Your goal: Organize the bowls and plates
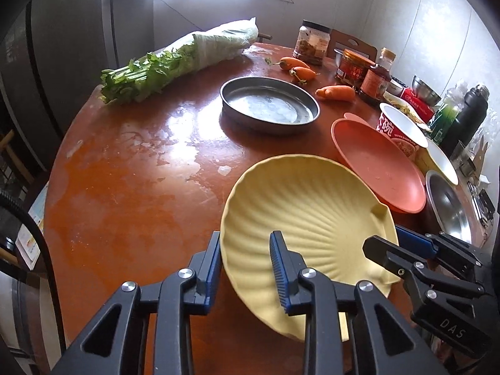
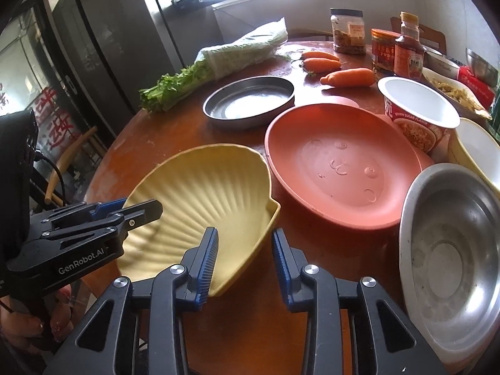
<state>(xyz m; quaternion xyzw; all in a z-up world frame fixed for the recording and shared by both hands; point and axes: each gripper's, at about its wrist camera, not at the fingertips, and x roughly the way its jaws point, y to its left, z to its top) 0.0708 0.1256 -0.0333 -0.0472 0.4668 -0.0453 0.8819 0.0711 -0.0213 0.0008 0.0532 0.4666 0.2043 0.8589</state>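
A pale yellow shell-shaped plate (image 1: pixel 306 206) (image 2: pixel 200 187) lies at the near edge of the round brown table (image 1: pixel 140 172). My left gripper (image 1: pixel 248 265) is shut on its left rim, one pad outside the rim and one on the ribbed inside. My right gripper (image 2: pixel 245 262) is shut on its right corner, with the rim between the blue pads. Each gripper also shows in the other's view: the left gripper (image 2: pixel 137 207) and the right gripper (image 1: pixel 392 240). Beside the yellow plate sit a pink plate (image 2: pixel 337 168) and a steel bowl (image 2: pixel 453 256).
A round steel pan (image 1: pixel 268 103) stands mid-table. At the right are a paper noodle cup (image 2: pixel 418 106) and a white bowl (image 2: pixel 478 153). Carrots (image 2: pixel 350 78), bagged greens (image 1: pixel 175 62), jars and a sauce bottle (image 2: pixel 409 47) line the far side. Bare tabletop lies to the left.
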